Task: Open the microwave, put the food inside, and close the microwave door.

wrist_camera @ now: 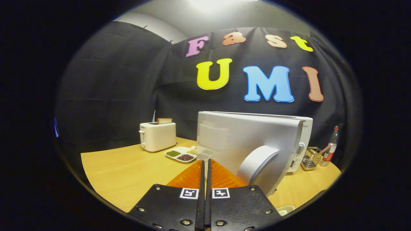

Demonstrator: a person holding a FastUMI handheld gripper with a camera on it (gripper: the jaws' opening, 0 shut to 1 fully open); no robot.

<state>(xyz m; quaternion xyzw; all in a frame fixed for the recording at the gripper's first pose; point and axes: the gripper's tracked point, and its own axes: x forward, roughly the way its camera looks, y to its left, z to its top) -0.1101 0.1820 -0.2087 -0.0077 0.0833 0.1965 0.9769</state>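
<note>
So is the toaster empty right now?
No, a slice of toast sticks up from the top of the toaster.

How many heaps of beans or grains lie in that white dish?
3, in the white dish between toaster and microwave door: green nearest the toaster, dark red frontmost, pale one rearmost. More may hide behind the door. Claw shut.

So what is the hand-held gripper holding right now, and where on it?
The hand-held gripper is shut on the near edge of the orange plate.
</note>
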